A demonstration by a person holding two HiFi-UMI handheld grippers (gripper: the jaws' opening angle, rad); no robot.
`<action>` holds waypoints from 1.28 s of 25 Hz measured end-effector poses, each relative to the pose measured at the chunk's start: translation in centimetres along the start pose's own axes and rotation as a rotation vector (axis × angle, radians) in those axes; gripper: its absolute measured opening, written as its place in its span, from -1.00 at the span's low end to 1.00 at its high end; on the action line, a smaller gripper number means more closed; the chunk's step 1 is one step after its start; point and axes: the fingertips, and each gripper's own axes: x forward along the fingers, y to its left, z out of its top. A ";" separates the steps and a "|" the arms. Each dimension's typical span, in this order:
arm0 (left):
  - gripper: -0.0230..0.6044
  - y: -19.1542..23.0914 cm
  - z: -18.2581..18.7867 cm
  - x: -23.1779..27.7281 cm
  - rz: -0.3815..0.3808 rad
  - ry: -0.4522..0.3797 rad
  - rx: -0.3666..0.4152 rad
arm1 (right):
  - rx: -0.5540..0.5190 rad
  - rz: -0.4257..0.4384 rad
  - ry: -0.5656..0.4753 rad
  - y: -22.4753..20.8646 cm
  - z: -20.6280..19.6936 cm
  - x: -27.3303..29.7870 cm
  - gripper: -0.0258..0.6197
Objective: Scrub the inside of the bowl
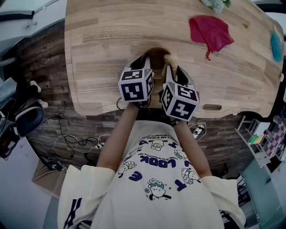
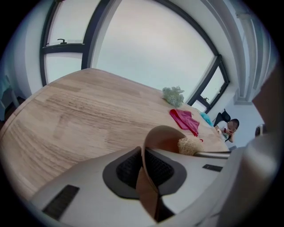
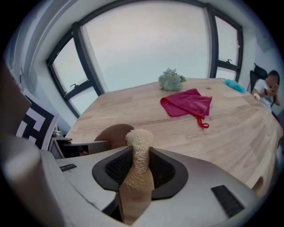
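- Left gripper view: the left tool pinches the rim of the brown bowl.
- Clamped in the right tool, a loofah scrubber reaches the bowl.
- That bowl is near the bench front edge.

One desk, one brown bowl, one loofah scrubber, one red cloth, one green tuft, one teal object — and two grippers: left gripper, right gripper.

Brown bowl, red cloth, pale wooden table.
The scrubber is straw-yellow. The marker cubes have black-and-white squares. The shirt is cream with blue letters and little cartoons.
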 end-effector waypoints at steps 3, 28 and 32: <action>-0.78 0.4 0.0 -0.1 0.025 -0.021 -0.058 | 0.117 -0.007 -0.005 0.2 -0.6 -0.3 -0.54; -0.50 -0.1 1.3 -0.8 -0.090 0.061 0.279 | -0.693 0.061 -0.033 2.9 2.0 1.4 -0.55; -0.64 -1.1 1.1 -0.3 -0.128 0.089 0.411 | -0.816 0.093 -0.026 3.9 1.8 1.6 -0.55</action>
